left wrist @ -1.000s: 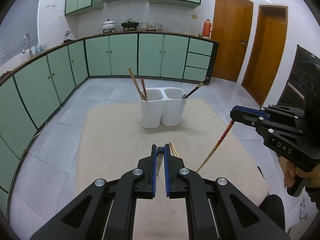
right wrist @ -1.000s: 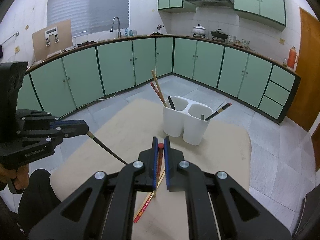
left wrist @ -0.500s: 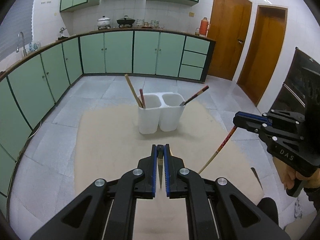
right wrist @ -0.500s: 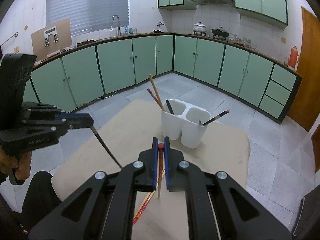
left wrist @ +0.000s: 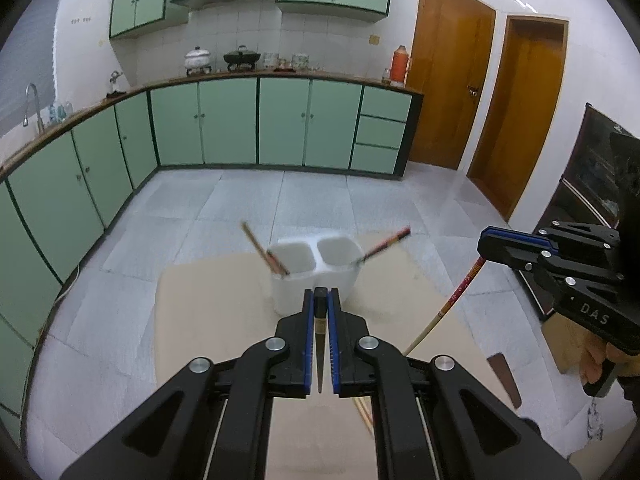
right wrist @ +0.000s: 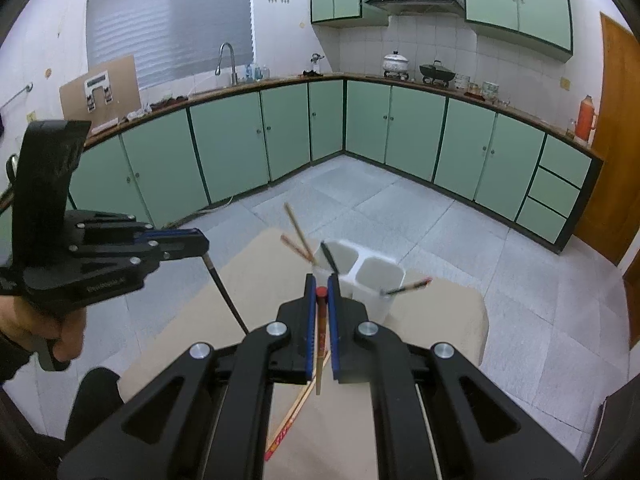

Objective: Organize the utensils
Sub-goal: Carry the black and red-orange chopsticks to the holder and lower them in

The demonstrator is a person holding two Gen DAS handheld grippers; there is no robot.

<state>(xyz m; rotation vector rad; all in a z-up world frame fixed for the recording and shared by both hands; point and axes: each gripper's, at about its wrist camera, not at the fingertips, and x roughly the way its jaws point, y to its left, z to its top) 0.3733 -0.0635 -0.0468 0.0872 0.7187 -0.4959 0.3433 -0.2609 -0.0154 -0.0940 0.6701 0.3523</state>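
the left tool (left wrist: 321,316) is clenched on a dark stick (left wrist: 320,356), lifted off the table (left wrist: 208,312). the white cup (left wrist: 316,280) with two holes sits ahead and already has a few sticks in it. the right tool (right wrist: 321,316) grips a red stick (right wrist: 320,344). more sticks (right wrist: 292,416) lie on the table, so i think the job is partly done.

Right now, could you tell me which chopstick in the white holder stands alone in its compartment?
The dark red-tipped chopstick leaning right in the right compartment of the holder; the others share the left one.
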